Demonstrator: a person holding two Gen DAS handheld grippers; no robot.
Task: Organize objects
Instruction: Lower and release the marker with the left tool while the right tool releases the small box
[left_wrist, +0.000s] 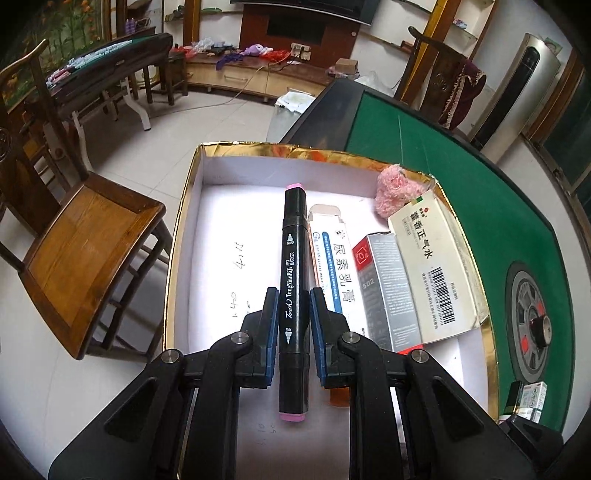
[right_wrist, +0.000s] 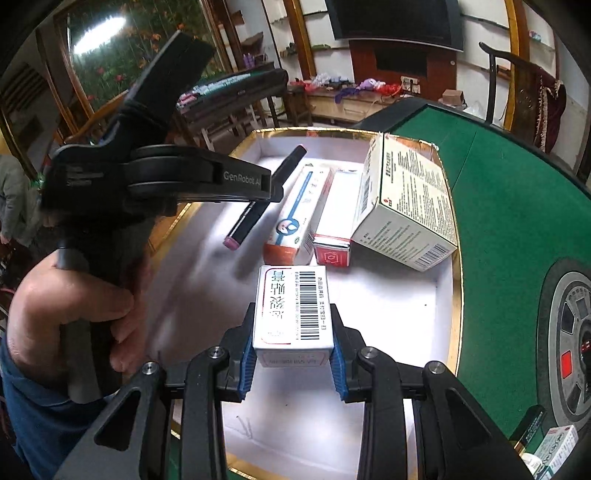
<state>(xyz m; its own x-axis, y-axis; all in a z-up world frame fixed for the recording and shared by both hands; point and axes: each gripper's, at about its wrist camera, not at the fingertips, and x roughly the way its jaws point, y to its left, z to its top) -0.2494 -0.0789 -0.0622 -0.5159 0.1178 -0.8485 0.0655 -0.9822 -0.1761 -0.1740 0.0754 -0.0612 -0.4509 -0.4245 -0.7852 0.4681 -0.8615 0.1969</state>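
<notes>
left gripper (left_wrist: 293, 295) pinches black marker (left_wrist: 293, 280) lengthwise over gold-rimmed box (left_wrist: 184, 206), left of the ointment carton (left_wrist: 330, 258), probably to extend the row | right gripper (right_wrist: 293, 317) pinches small barcode carton (right_wrist: 291, 314) above same box, before the row, waiting for place

green tbl (left_wrist: 424, 133) w/ gold-rimmed tray (left_wrist: 181, 229)

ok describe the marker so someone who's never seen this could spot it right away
Find the gold-rimmed white tray on the green table. At the left end of the row of cartons, between the left gripper fingers, is the marker. It is the only slim black stick, with pink ends, beside a blue-striped white carton.
</notes>
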